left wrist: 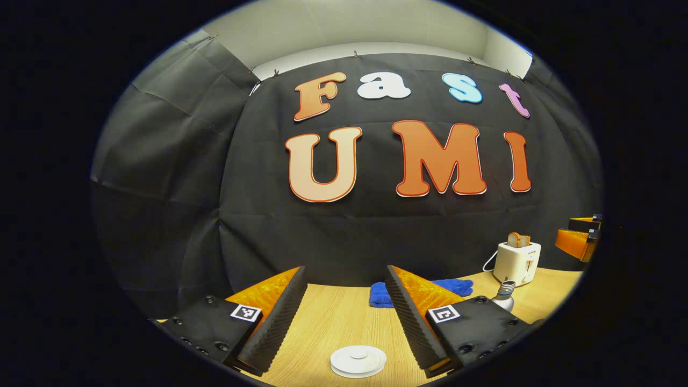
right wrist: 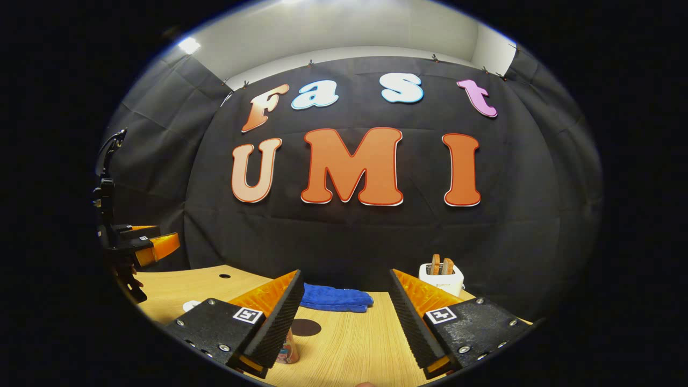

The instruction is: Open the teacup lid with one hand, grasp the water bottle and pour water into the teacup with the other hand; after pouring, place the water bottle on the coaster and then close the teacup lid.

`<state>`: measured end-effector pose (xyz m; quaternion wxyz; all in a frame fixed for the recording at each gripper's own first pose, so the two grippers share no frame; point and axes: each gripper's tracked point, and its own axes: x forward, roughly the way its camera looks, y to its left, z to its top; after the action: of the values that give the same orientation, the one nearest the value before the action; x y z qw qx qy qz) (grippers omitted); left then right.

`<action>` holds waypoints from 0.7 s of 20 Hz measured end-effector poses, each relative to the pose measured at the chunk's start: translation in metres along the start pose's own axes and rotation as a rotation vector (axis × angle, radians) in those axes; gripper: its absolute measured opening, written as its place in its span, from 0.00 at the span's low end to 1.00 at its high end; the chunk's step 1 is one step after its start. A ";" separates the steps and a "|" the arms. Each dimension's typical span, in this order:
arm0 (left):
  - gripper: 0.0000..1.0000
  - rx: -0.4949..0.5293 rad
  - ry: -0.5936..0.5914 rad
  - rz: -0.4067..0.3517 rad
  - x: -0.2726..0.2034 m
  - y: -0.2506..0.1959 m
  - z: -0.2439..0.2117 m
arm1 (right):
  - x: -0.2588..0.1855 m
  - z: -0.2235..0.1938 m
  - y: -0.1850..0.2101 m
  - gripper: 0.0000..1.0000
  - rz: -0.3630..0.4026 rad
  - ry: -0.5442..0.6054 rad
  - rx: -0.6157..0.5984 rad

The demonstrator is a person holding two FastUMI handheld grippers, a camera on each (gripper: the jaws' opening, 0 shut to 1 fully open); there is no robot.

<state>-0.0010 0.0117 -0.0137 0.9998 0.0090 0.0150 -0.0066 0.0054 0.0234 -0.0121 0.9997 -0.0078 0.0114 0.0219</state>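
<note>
The white teacup lid (left wrist: 358, 360) is seen on the counter (left wrist: 333, 322), between the wide-open left hand-held gripper (left wrist: 346, 317). The right hand-held gripper (right wrist: 344, 317), wide open, holds nothing. Lid-lifting is judged next, requiring descent.

Left tongs (left wrist: 346, 317) gape wide at the frame's bottom, holding nothing; right tongs (right wrist: 344, 314) likewise spread wide and empty.
</note>
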 end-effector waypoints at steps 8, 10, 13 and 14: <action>0.97 0.000 0.059 -0.012 -0.001 0.005 -0.025 | -0.001 -0.017 0.033 0.95 0.085 0.029 -0.001; 0.97 0.004 0.078 -0.019 -0.002 0.005 -0.034 | -0.001 -0.025 0.039 0.94 0.103 0.048 0.002; 0.98 0.001 0.115 -0.039 -0.002 0.003 -0.050 | -0.002 -0.038 0.046 0.94 0.126 0.084 0.000; 0.98 -0.001 0.133 -0.045 -0.002 0.001 -0.057 | -0.002 -0.042 0.048 0.94 0.135 0.095 0.001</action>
<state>-0.0048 0.0142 -0.0703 0.9962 0.0087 0.0815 -0.0285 0.0005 0.0709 -0.0546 0.9943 -0.0076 0.0593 0.0887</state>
